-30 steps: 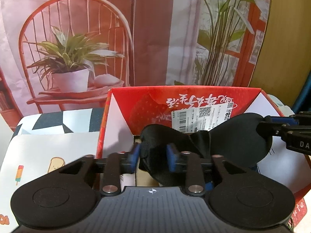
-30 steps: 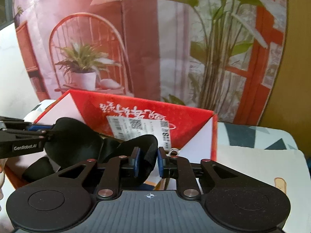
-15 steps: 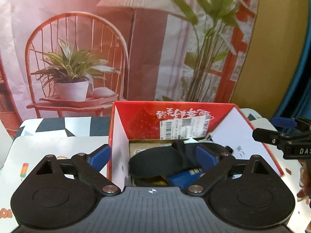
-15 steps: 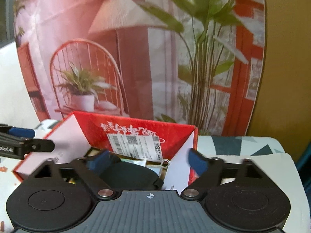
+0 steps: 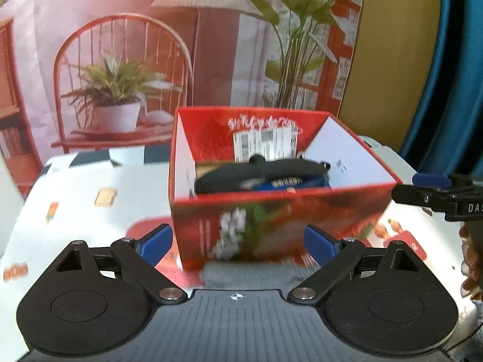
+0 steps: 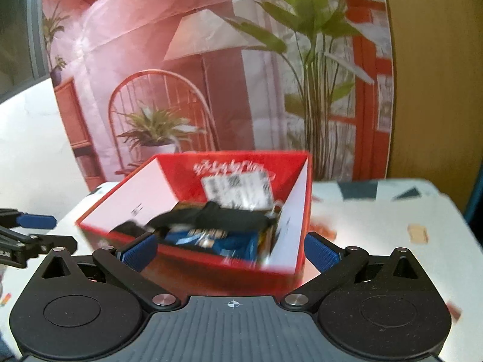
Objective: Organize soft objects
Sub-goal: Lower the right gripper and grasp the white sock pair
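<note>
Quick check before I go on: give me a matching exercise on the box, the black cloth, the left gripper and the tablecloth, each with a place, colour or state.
Things:
1. box
2. black cloth
3. left gripper
4. tablecloth

Descriptions:
A. open, nothing between its fingers
B. red outside, white side walls inside
C. white with small printed pictures
D. lying inside the box on a blue item

Pairs: 1-B, 2-D, 3-A, 4-C

Lighting: bright, warm, even. Motion blur smeared the red box ahead of the jaws and the bench; backdrop soft; fisheye bending at edges.
</note>
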`<state>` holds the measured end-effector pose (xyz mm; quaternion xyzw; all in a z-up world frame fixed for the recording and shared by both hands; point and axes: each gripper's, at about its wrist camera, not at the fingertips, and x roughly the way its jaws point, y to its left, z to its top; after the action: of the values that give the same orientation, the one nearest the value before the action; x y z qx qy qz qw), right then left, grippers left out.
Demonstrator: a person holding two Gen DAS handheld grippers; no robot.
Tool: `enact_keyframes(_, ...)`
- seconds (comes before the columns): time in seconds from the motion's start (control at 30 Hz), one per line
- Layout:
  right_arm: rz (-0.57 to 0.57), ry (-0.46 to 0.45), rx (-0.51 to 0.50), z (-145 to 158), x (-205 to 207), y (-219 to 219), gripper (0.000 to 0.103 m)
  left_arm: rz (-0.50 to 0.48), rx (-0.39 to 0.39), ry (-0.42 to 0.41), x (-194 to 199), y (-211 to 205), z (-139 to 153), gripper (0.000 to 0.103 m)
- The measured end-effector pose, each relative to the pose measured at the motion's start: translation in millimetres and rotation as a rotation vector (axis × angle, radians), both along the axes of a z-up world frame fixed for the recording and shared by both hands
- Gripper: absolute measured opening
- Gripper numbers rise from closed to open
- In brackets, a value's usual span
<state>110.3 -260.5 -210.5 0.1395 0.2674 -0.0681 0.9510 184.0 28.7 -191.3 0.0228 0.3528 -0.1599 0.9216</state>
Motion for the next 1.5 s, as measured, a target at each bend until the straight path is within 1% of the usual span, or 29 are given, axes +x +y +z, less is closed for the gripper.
enact_keyframes(0.1,0.006,0.028,0.038,-13,-18,10,0.101,0.021,-0.017,0.021,-16,6,-9,0.095)
enact_keyframes(0.13,0.007,0.041,0.048,-17,-21,12,0.100,0.028,-0.015,0.025,-20,7,-12,0.095)
enact_keyframes(0.17,0.007,0.053,0.057,-22,-26,15,0.096,0.037,-0.011,0.030,-24,8,-16,0.095)
enact_keyframes(0.3,0.019,0.095,0.075,-36,-41,28,0.091,0.086,0.006,0.042,-39,16,-27,0.095)
enact_keyframes(0.43,0.050,0.123,0.066,-44,-54,45,0.087,0.120,-0.001,0.074,-51,22,-37,0.094)
enact_keyframes(0.5,0.062,0.135,0.086,-47,-60,50,0.082,0.127,0.011,0.076,-56,26,-40,0.094)
enact_keyframes(0.63,0.092,0.156,0.110,-52,-71,62,0.075,0.145,0.040,0.077,-65,29,-42,0.094)
enact_keyframes(0.7,0.108,0.172,0.108,-55,-74,67,0.073,0.150,0.035,0.098,-66,32,-46,0.094)
enact_keyframes(0.93,0.121,0.241,0.091,-68,-77,74,0.068,0.161,0.025,0.138,-71,34,-61,0.092)
enact_keyframes(0.97,0.118,0.249,0.090,-71,-77,74,0.066,0.164,0.028,0.140,-71,35,-63,0.092)
enact_keyframes(1.13,0.124,0.263,0.077,-81,-74,76,0.064,0.180,0.013,0.172,-68,41,-73,0.092)
enact_keyframes(1.27,0.145,0.264,0.021,-84,-72,82,0.064,0.193,0.000,0.195,-67,46,-82,0.091)
enact_keyframes(1.37,0.146,0.265,0.007,-85,-71,84,0.063,0.200,-0.003,0.193,-67,49,-84,0.091)
enact_keyframes(1.4,0.145,0.266,0.004,-85,-71,84,0.061,0.204,-0.005,0.190,-67,51,-85,0.089)
enact_keyframes(1.43,0.142,0.265,0.001,-85,-71,83,0.060,0.206,-0.007,0.187,-67,51,-85,0.085)
enact_keyframes(1.47,0.138,0.266,-0.003,-85,-72,83,0.055,0.208,-0.009,0.187,-68,52,-85,0.082)
enact_keyframes(1.5,0.136,0.267,-0.008,-85,-72,82,0.050,0.207,-0.013,0.192,-68,52,-86,0.074)
